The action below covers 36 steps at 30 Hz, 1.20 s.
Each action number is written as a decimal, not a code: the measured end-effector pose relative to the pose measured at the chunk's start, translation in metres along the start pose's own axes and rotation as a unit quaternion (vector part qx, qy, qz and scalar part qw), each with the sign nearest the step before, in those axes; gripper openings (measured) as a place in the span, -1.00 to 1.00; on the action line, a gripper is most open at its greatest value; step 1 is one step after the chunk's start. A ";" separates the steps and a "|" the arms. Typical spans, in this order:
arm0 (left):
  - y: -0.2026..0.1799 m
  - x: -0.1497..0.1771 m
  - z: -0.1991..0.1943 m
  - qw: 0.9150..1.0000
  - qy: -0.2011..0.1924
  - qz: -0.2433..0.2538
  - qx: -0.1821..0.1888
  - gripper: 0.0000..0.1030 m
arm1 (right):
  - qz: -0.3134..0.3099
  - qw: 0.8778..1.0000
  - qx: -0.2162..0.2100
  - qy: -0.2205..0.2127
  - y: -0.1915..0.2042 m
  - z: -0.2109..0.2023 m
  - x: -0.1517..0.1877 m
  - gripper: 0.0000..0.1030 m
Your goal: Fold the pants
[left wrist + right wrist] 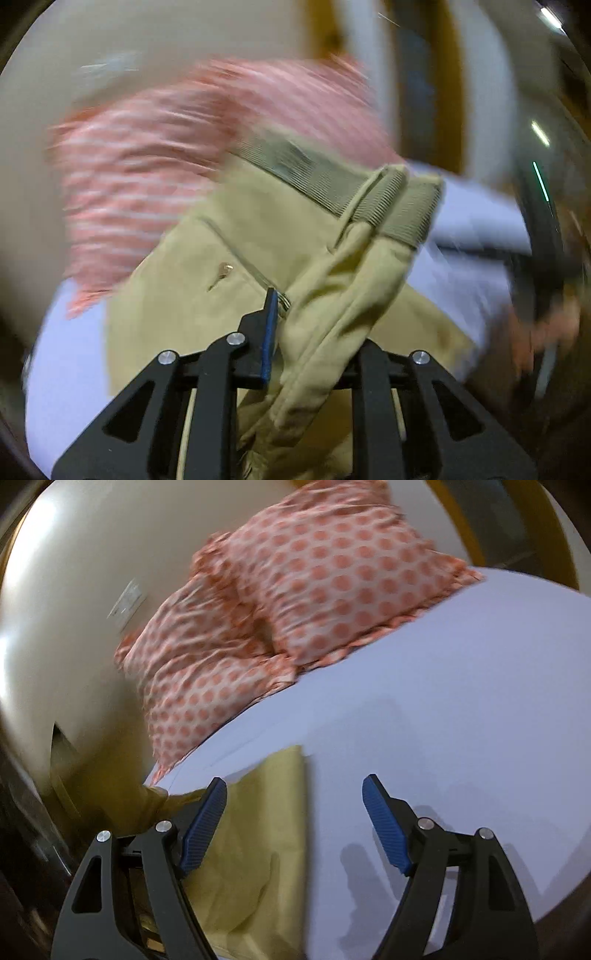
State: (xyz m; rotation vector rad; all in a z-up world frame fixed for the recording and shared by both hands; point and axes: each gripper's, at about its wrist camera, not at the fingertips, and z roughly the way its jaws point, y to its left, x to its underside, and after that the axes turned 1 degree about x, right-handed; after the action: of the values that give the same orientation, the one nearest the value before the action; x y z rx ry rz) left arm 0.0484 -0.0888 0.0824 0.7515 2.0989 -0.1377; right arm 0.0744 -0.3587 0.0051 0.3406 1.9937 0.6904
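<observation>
Jaws: our left gripper [314, 332] clamps one pants [221, 240]; right gripper [295, 823] gapes. We count two pillows [332, 572], one sheet [461, 701].

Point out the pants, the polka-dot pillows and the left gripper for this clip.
pants [258, 236]: left wrist view, on the panel below the waistband.
polka-dot pillows [332, 572]: right wrist view, on the upper pillow's face.
left gripper [314, 332]: left wrist view, between fingertips, shut on pants.

No readable text, label, brand, number or sign appeared in either view; motion blur smeared much of both.
</observation>
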 end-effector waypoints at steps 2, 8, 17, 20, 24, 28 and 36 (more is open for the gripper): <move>-0.037 0.025 0.036 0.997 0.062 0.047 0.028 -0.68 | 0.013 1.000 -0.004 0.012 -0.008 0.002 -0.002 0.50; -0.051 0.043 0.016 0.996 0.028 0.087 0.000 -0.48 | -0.005 0.995 -0.039 0.091 0.002 0.034 -0.002 0.31; 0.112 0.056 -0.044 0.975 -0.008 -0.220 0.017 0.37 | -0.073 0.984 -0.035 0.159 0.027 0.076 -0.001 -0.12; 0.169 0.080 -0.020 0.950 0.056 -0.307 -0.011 0.33 | -0.063 0.983 -0.053 0.165 0.022 0.081 -0.005 -0.15; 0.190 0.093 0.016 0.932 0.112 -0.340 0.050 0.32 | -0.048 0.981 -0.075 0.175 0.016 0.086 -0.008 -0.34; 0.185 0.081 0.037 0.928 0.117 -0.337 0.106 0.10 | 0.000 0.967 -0.138 0.214 0.005 0.095 -0.007 -0.74; 0.192 0.042 0.044 0.937 0.114 -0.311 0.110 -0.83 | 0.017 0.958 -0.199 0.207 0.029 0.097 -0.048 -0.80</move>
State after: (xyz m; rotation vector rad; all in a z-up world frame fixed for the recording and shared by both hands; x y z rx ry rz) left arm 0.1682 0.0704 0.0557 0.2029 2.5116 -0.6682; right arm 0.1810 -0.3276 0.0197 -0.0186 2.1708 1.2416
